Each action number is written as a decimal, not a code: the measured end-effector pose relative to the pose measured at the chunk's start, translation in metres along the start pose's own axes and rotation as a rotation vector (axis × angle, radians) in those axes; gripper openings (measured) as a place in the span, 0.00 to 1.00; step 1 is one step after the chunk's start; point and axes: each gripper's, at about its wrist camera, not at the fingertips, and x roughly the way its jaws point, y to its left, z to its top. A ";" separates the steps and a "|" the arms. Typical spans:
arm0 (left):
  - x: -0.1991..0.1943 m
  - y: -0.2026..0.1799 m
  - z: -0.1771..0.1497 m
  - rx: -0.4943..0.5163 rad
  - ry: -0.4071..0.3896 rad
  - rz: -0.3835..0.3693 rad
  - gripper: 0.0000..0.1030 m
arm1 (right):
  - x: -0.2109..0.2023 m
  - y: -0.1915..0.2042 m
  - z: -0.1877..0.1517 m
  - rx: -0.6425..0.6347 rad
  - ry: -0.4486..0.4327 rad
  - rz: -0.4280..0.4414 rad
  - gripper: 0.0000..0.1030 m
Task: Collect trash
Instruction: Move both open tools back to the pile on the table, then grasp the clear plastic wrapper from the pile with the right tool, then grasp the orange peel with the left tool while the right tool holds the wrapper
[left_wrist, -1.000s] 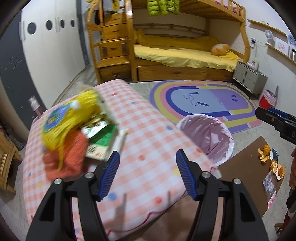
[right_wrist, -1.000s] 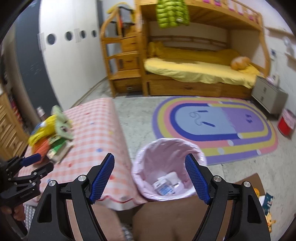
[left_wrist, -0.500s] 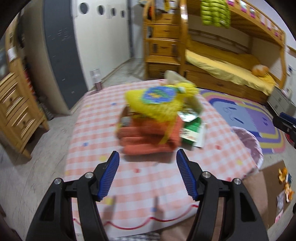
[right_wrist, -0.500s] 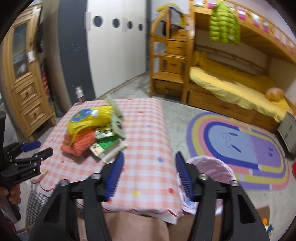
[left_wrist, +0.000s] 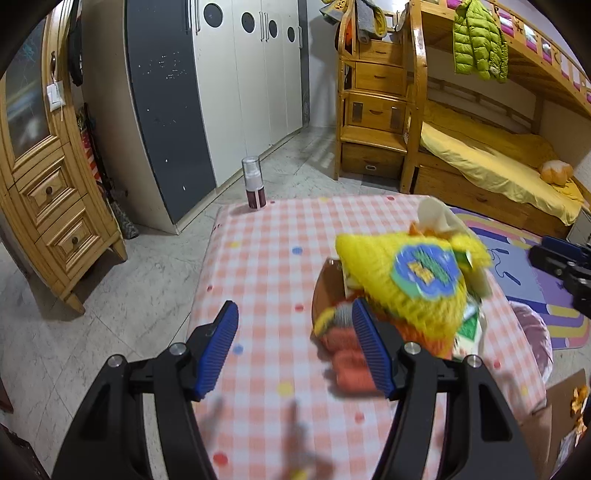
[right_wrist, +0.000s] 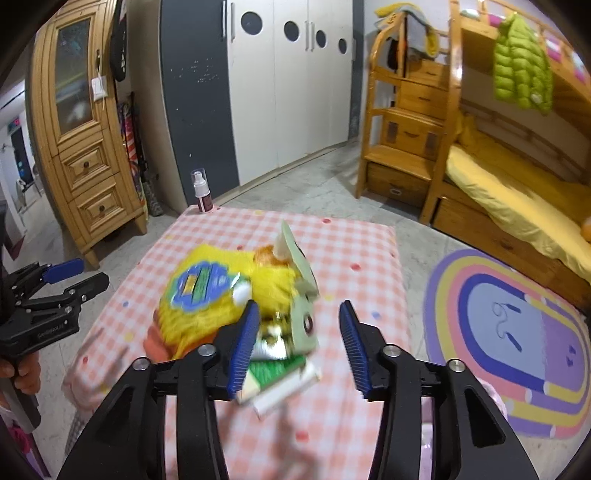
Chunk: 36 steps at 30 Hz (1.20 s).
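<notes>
A pile of trash lies on the pink checked table (left_wrist: 266, 266): a yellow net bag (left_wrist: 413, 280) with a blue label, an orange net bag (left_wrist: 347, 362) under it, and a green box (right_wrist: 277, 369) with a pale green carton (right_wrist: 303, 314). My left gripper (left_wrist: 295, 347) hovers open over the cloth, left of the pile, its right finger (left_wrist: 369, 347) in front of the orange bag. My right gripper (right_wrist: 299, 343) is open near the pile's right side, the carton just beyond its tips and nothing gripped. Each gripper shows in the other's view: right gripper (left_wrist: 561, 266), left gripper (right_wrist: 48, 295).
A small spray bottle (left_wrist: 253, 182) stands at the table's far corner. A bin with a pink liner (left_wrist: 532, 339) sits on the floor by the table's right edge. A wooden cabinet (right_wrist: 85, 147), wardrobe doors (left_wrist: 229, 92), a bunk bed (right_wrist: 498, 184) and a striped rug (right_wrist: 509, 332) surround the table.
Both grippers swung left, away from the pink-lined bin and onto the table's trash pile, which looms closer. The right jaws have narrowed; the left jaws are unchanged.
</notes>
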 end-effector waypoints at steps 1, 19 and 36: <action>0.006 0.000 0.004 -0.001 0.004 -0.002 0.61 | 0.009 0.000 0.004 -0.002 0.008 0.004 0.50; 0.068 -0.056 0.011 0.145 0.082 -0.010 0.61 | 0.092 -0.009 0.033 0.011 0.114 0.071 0.06; 0.024 -0.052 0.044 0.128 0.017 -0.046 0.60 | -0.005 -0.041 0.002 0.113 -0.049 0.002 0.01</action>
